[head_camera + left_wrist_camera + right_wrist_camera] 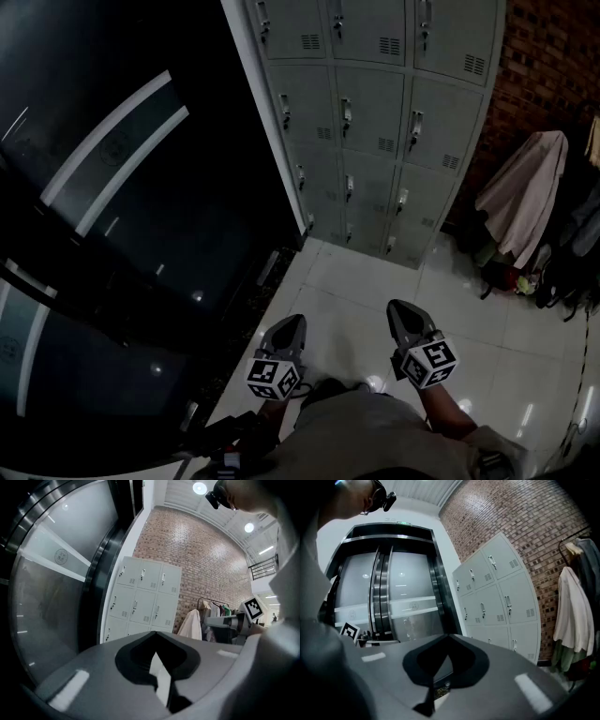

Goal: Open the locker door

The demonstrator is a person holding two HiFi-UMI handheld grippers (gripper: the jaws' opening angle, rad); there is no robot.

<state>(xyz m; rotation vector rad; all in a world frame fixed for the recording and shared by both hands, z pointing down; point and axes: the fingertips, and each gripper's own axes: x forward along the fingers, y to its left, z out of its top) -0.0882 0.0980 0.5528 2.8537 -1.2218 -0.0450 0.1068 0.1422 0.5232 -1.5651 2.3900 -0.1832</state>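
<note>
A grey bank of lockers (375, 122) stands against the brick wall ahead, all its doors closed, each with a small handle. It also shows in the left gripper view as the lockers (143, 604) and in the right gripper view as the lockers (497, 597). My left gripper (289, 325) and right gripper (401, 309) are held side by side over the tiled floor, well short of the lockers. Both point toward them. The left gripper (153, 633) has its tips together with nothing between them. The right gripper (448, 636) is likewise shut and empty.
Dark glass doors (122, 187) with pale stripes fill the left side. A light coat (525, 192) and other clothes hang on a rack to the right of the lockers, with bags on the floor below. White glossy tiles (356, 281) lie between me and the lockers.
</note>
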